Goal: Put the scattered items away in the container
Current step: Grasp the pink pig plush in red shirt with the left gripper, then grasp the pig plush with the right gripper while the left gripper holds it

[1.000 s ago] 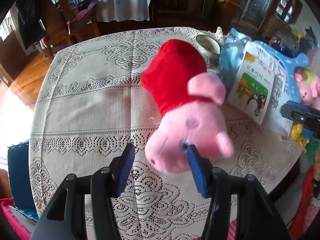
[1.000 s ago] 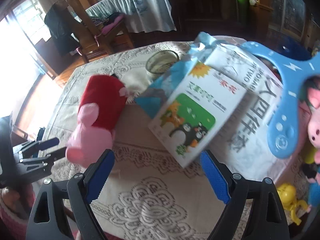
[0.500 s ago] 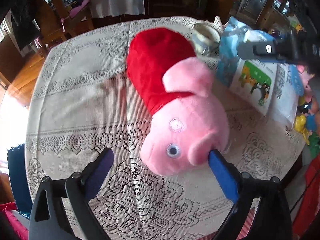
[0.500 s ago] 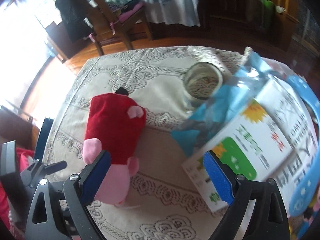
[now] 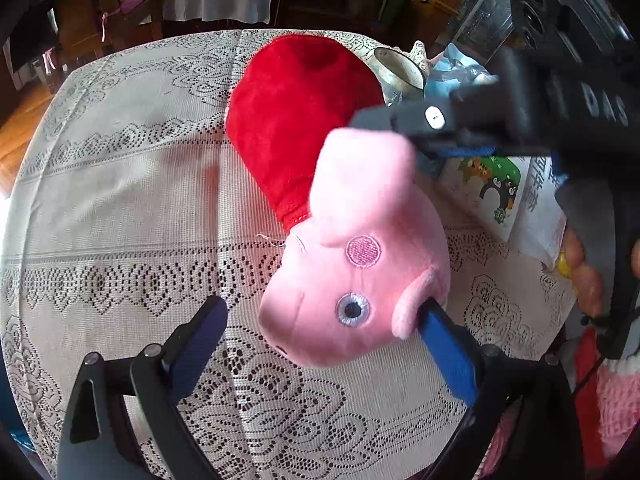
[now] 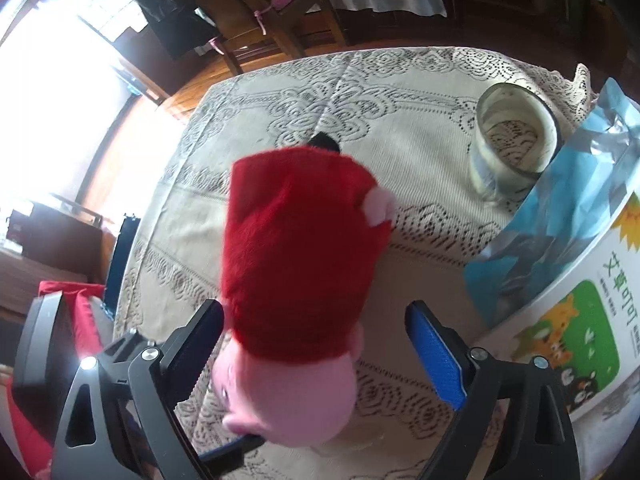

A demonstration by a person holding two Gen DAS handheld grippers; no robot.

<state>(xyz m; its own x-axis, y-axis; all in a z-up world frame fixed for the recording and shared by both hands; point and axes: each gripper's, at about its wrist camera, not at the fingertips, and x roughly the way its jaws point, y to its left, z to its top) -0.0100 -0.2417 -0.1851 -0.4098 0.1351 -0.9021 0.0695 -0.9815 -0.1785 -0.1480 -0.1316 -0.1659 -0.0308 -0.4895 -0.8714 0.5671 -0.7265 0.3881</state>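
Observation:
A pink pig plush in a red dress lies on the lace tablecloth. My left gripper is open around its head; the right fingertip touches the pig's ear. My right gripper is open around the plush, straddling the red dress near the neck. In the left wrist view the right gripper reaches in from the right, over the pig's ear. No container shows in either view.
A glass jar stands at the table's far side. A blue foil bag and a white box with a green picture lie at the right. Wooden chairs stand beyond the table.
Both grippers have closed in on the pig plush. The right gripper swung left from the white box and now straddles the red dress. The left gripper moved nearer the head.

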